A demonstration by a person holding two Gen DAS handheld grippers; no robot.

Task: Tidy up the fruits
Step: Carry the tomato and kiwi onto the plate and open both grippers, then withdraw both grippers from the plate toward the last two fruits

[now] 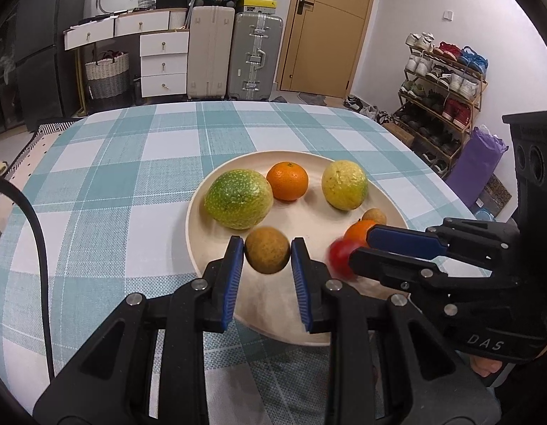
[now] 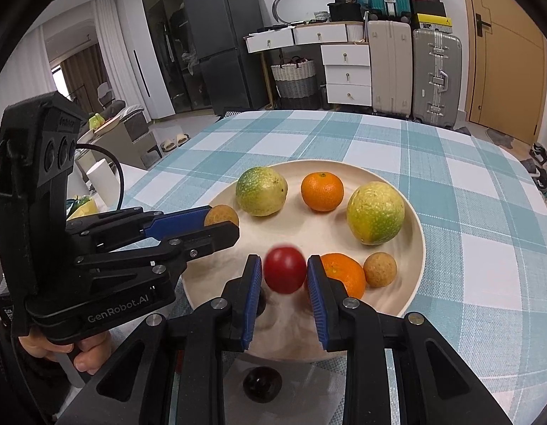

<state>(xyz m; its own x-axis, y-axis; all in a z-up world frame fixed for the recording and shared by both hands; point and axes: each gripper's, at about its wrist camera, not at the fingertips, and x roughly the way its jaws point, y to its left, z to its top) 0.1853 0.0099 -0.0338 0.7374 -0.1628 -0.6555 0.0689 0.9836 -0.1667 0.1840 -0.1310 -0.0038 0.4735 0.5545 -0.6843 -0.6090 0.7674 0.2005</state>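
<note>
A cream plate on the checked tablecloth holds two green-yellow fruits, two oranges and a small brown fruit. My left gripper is shut on another small brown fruit over the plate's near left part. My right gripper is shut on a red fruit over the plate's near side, just left of an orange. The two grippers are close together.
A dark round fruit lies on the cloth in front of the plate, below my right gripper. Beyond the table stand suitcases, a drawer unit, a shoe rack and a door.
</note>
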